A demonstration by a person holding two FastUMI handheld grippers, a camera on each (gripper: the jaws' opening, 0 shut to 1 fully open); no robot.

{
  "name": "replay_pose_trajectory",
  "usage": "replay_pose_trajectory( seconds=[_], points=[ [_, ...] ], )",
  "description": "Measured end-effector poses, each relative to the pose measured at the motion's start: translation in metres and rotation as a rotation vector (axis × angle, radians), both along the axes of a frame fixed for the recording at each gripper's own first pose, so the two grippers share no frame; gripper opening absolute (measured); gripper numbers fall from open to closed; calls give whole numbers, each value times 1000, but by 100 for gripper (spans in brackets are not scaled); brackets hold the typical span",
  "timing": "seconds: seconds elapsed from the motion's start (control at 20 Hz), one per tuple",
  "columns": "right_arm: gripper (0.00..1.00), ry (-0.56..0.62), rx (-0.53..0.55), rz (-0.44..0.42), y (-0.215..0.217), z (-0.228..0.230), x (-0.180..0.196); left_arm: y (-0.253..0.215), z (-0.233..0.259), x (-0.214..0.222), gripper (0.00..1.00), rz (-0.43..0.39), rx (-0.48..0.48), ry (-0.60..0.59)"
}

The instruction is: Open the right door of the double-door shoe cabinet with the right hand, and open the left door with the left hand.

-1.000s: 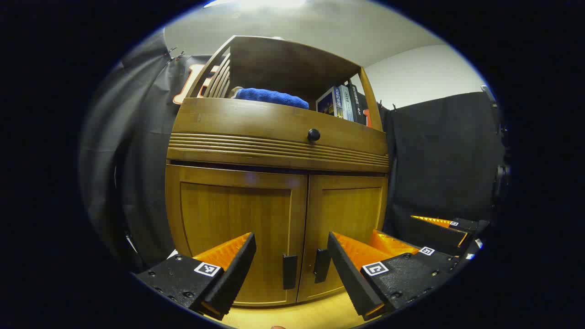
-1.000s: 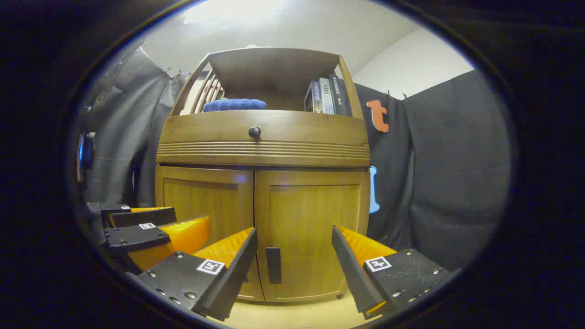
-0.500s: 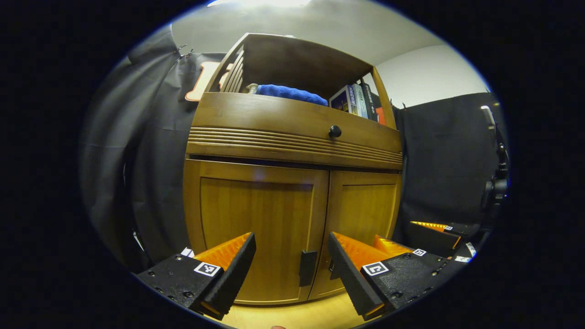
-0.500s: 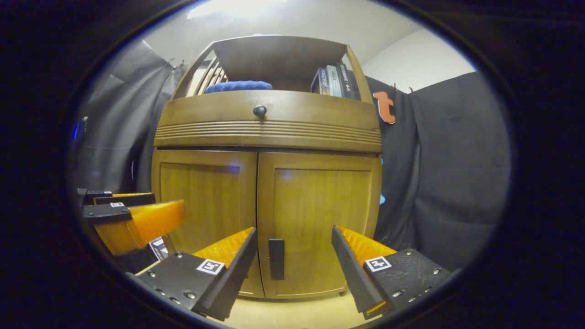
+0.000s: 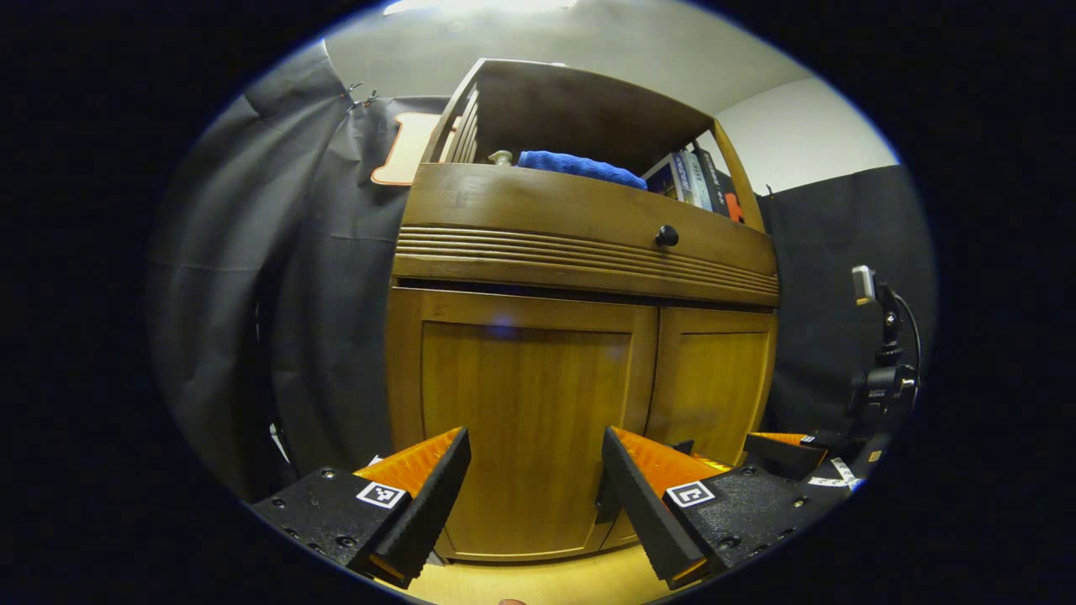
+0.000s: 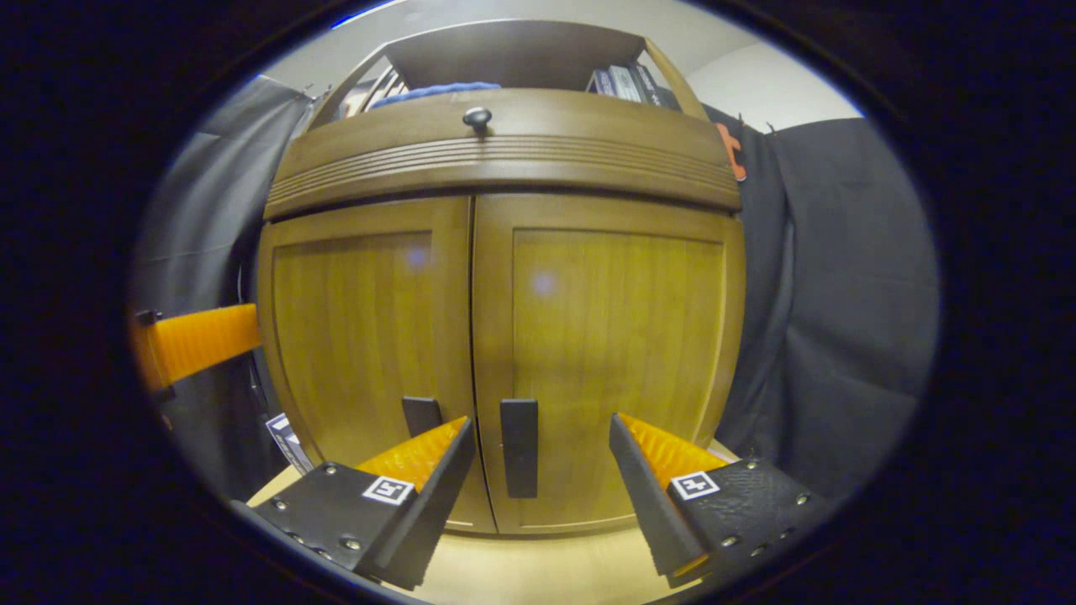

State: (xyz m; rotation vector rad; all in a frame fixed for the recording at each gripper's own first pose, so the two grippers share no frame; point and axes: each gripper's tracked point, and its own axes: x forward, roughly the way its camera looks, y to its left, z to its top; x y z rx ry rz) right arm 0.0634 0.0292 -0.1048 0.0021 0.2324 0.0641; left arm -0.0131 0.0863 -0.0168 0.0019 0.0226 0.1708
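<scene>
both doors are seen closed. the right claw [image 6: 538, 470] is held released around the right door's handle [image 6: 519, 447], not touching. the left claw [image 5: 534, 479] is held released before the left door [image 5: 521, 420].

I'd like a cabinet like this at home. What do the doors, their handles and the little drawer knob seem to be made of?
The doors look like wood or wood veneer with a satin varnish: vertical grain and soft light spots show. The right door's handle is a flat, dark, matte bar, perhaps painted metal or plastic. The drawer knob is dark, round and slightly glossy; its material is unclear.
</scene>
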Motion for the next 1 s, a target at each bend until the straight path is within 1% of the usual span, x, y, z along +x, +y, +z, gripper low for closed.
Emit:
replay_pose_trajectory(
  seconds=[0.05,0.1,0.15,0.2,0.25,0.35,0.4,0.45,0.5,0.6,0.65,0.7,0.95,1.0],
  points=[
    [86,10,1,10,5,-3,5,4,-2,1,95,9,0,2],
    [82,18,4,22,8,-6,10,9,-3,1,95,19,1,6],
    [83,30,5,30,12,-10,15,13,-5,1,97,29,3,10],
    [84,36,6,32,15,-14,22,16,-6,2,97,37,5,14],
    [65,38,7,35,19,-17,31,20,-8,3,97,45,7,17],
    [63,44,-4,40,23,-17,41,24,-10,4,97,55,6,23],
    [63,47,-15,30,22,-18,48,26,-11,4,97,58,8,27],
    [55,57,-16,35,24,-23,56,28,-11,5,97,61,10,29],
    [54,75,-11,32,25,-28,61,29,-12,5,97,63,12,30],
    [36,83,7,20,23,-25,54,34,-12,6,97,74,15,30],
    [32,88,19,13,22,-24,54,35,-12,7,97,77,16,32],
    [29,94,27,5,22,-25,53,36,-12,7,97,80,15,33],
    [28,103,16,2,18,-23,44,35,-14,5,97,81,13,32],
    [28,104,36,-3,17,-20,38,34,-13,5,97,80,14,32]
  ],
)
